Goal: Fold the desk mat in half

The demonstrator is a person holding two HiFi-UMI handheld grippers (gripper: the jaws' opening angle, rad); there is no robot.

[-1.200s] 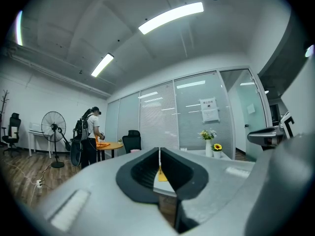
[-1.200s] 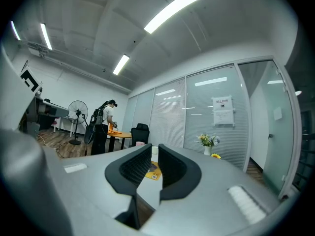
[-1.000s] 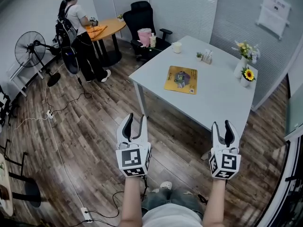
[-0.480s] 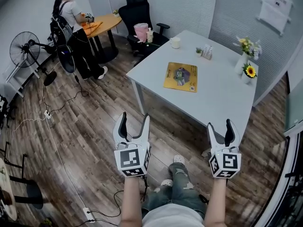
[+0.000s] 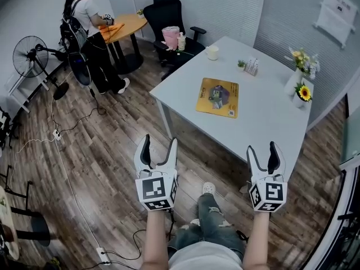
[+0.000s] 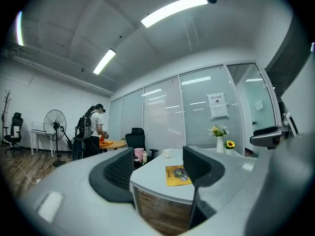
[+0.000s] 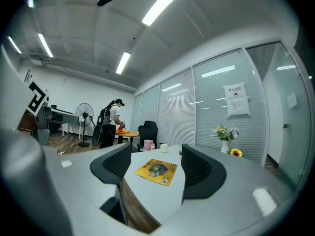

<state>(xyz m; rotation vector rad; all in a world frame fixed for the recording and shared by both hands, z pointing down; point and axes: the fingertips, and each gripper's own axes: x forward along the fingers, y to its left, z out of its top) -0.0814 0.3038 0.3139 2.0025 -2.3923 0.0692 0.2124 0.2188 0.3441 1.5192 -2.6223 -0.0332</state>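
A yellow desk mat [image 5: 217,97] with a dark picture in its middle lies flat and unfolded on the white table [image 5: 264,114]. It also shows between the jaws in the left gripper view [image 6: 177,175] and in the right gripper view [image 7: 156,171]. My left gripper [image 5: 158,147] is held over the wooden floor, well short of the table, open and empty. My right gripper [image 5: 265,153] hovers near the table's front corner, also open and holding nothing.
On the table's far side stand a white mug [image 5: 212,52], a small holder [image 5: 252,66] and two flower vases [image 5: 299,72]. A black office chair [image 5: 166,21], a round orange table [image 5: 125,28], a person [image 5: 90,30] and a floor fan [image 5: 31,56] are at the back left. Cables [image 5: 62,151] run over the floor.
The view has shifted slightly as I step toward the table; my leg now shows lower down. Both grippers stay open at about the same spots.
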